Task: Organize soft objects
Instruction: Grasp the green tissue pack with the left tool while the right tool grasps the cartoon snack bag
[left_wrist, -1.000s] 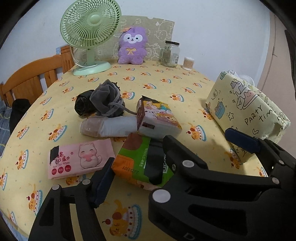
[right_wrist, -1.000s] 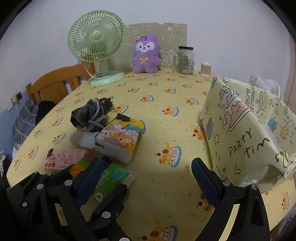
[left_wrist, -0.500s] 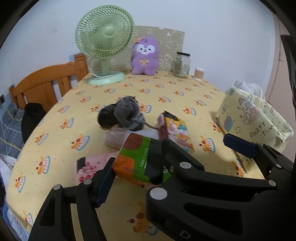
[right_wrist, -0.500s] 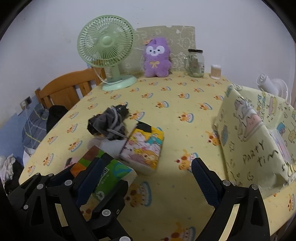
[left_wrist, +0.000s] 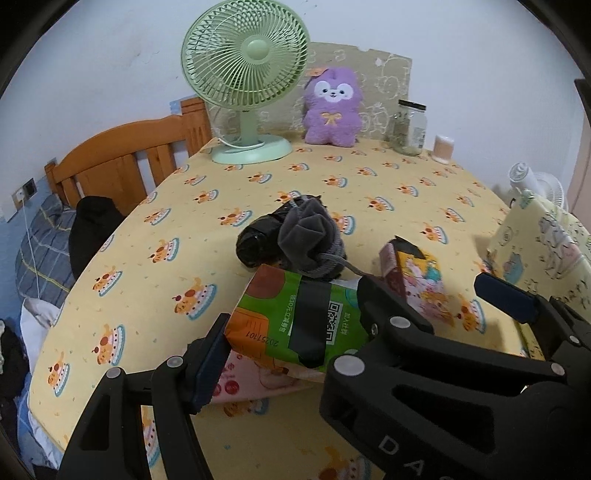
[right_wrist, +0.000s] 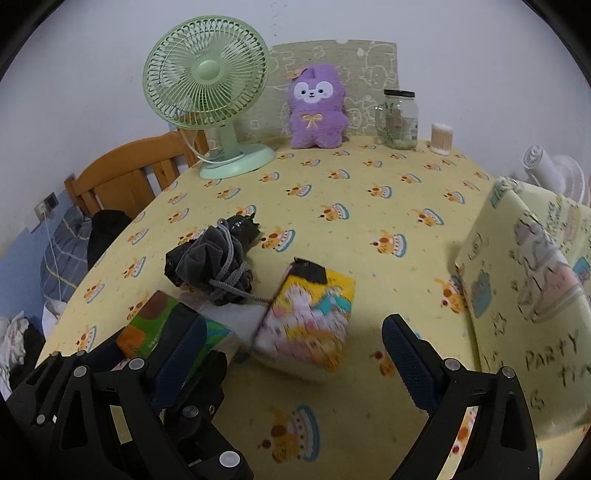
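Yellow tablecloth (right_wrist: 369, 229) printed with orange-and-teal cake motifs, pale green desk fan (right_wrist: 207, 96) and purple plush toy (right_wrist: 317, 107) at its far edge, green-orange-brown tissue pack (left_wrist: 299, 317), grey drawstring pouch (right_wrist: 207, 258).

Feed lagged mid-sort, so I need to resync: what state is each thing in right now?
left gripper, shut on the green tissue pack.
right gripper, open, empty.
cartoon tissue pack, lying flat, untouched.
grey pouch, lying down, drawstring loose.
pink wipes pack, flat, partly hidden by the held pack.
fan, upright, blades still.
jar, upright, lid on.
plush, upright.
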